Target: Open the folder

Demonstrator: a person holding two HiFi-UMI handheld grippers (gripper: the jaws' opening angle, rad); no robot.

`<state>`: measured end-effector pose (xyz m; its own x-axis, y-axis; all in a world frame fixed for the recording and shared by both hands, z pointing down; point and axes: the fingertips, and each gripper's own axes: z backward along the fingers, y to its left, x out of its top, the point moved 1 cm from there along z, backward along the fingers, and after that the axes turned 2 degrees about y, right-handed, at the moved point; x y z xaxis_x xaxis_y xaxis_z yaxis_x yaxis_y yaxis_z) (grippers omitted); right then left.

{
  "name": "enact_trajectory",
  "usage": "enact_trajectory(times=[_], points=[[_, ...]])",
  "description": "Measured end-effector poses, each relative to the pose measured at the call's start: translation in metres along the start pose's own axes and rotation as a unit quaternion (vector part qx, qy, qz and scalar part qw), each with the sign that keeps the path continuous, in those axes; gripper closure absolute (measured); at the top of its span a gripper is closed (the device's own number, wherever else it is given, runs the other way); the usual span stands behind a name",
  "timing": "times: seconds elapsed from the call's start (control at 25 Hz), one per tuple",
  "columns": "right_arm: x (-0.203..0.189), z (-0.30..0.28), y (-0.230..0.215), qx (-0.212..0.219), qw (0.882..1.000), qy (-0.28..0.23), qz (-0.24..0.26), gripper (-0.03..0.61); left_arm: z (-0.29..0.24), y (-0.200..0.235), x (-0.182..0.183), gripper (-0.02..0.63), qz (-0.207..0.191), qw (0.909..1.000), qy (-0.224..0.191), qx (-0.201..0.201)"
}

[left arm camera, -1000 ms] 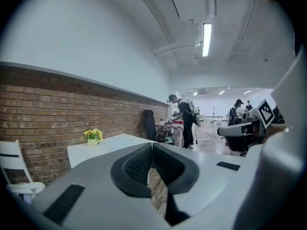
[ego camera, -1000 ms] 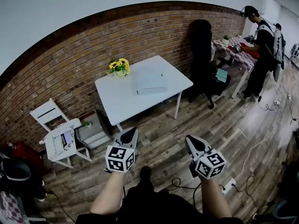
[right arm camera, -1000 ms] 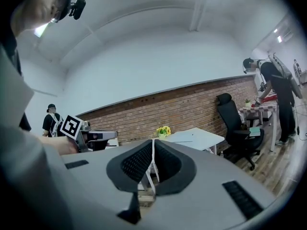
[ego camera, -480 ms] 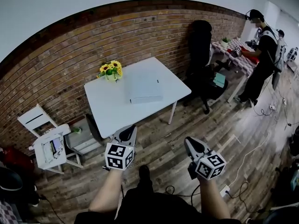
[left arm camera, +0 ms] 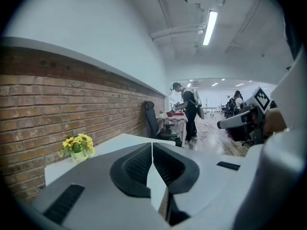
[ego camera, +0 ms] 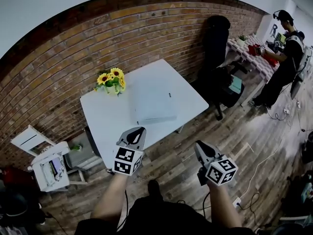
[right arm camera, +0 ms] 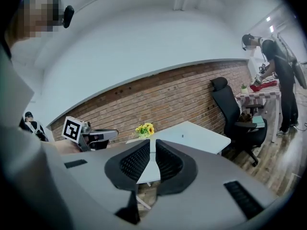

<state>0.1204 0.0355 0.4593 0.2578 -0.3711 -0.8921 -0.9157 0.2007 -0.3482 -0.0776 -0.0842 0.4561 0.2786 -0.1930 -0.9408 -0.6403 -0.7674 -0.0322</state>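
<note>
Left claw (ego camera: 136, 131) and right claw (ego camera: 200, 146) are both pressed together, empty. Ahead of them, the closed folder (ego camera: 154, 101) lies flat on the surface (ego camera: 100, 124). Arriving unopened, they could shove it rather than catch its cover.

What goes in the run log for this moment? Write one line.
folder: closed, flat on table | left gripper: shut, empty | right gripper: shut, empty | opening: not begun

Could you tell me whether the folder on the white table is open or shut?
Shut: the folder lies flat on the table as one slab, cover down.
</note>
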Motion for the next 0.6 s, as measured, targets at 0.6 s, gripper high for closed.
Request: enact_trajectory(times=[0.6], points=[[0.029,-0.102,-0.029,0.001,0.999,0.037,0.012,0.523,-0.090,0.023,-0.016,0.576,-0.016,0.9978,0.043,-0.048]])
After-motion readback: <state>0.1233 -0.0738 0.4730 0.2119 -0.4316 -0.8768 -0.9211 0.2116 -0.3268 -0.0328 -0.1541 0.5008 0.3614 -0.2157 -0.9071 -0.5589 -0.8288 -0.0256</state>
